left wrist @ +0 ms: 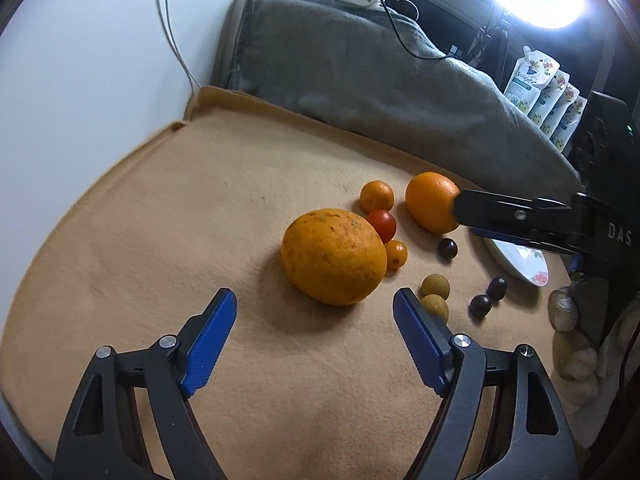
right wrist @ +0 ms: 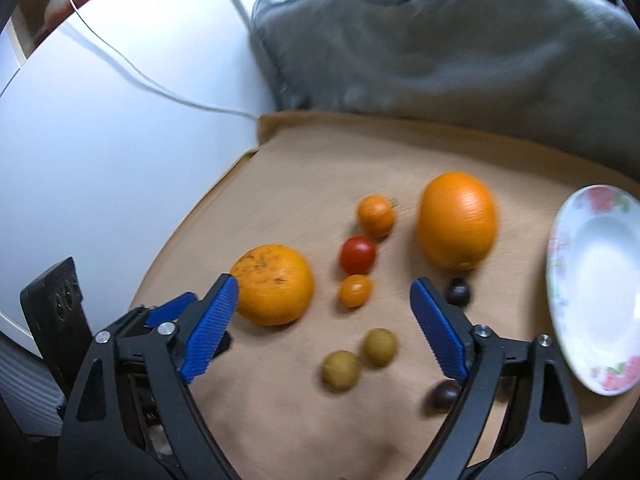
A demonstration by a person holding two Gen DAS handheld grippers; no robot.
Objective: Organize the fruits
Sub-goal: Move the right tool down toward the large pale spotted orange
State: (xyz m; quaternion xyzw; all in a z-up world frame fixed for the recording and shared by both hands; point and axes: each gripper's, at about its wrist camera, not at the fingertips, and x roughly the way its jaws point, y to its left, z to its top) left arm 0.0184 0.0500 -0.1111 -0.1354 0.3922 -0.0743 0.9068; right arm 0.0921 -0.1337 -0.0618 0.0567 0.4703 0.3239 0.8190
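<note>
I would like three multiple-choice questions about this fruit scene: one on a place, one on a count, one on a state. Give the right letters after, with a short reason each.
1. Where does the plate lie?
A. right of the fruits
B. under the rough orange
C. on the grey blanket

2. How many red tomatoes are on the cloth?
A. none
B. one
C. three

3. What is in the plate?
A. two oranges
B. the dark grapes
C. nothing

Answers:
1 A: in the right wrist view the plate lies at the right edge of the cloth, past the smooth orange.
2 B: only one red tomato shows, between the small orange and the orange tomato.
3 C: the plate's white bowl is bare; all the fruits lie on the cloth.
</note>
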